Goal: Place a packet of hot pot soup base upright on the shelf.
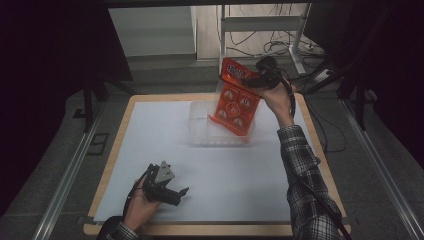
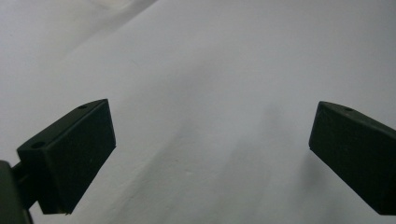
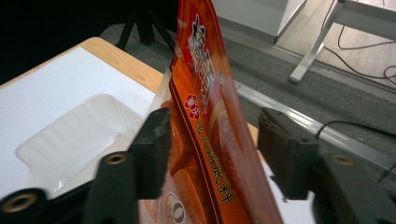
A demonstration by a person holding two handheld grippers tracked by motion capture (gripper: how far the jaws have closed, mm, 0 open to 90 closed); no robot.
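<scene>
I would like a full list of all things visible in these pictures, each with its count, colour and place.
snack bag: one, orange-red, held up over the far right of the table, lower end in the tray.
plastic tray: one, clear, far middle of the table.
table: one, wooden rim, white cover.
metal stand: one, white, on the floor behind.
cables: several, dark, on the floor behind.
left gripper: one, black, near left of the table, jaws apart.
right gripper: one, black, at the bag's top, jaws either side of it.
</scene>
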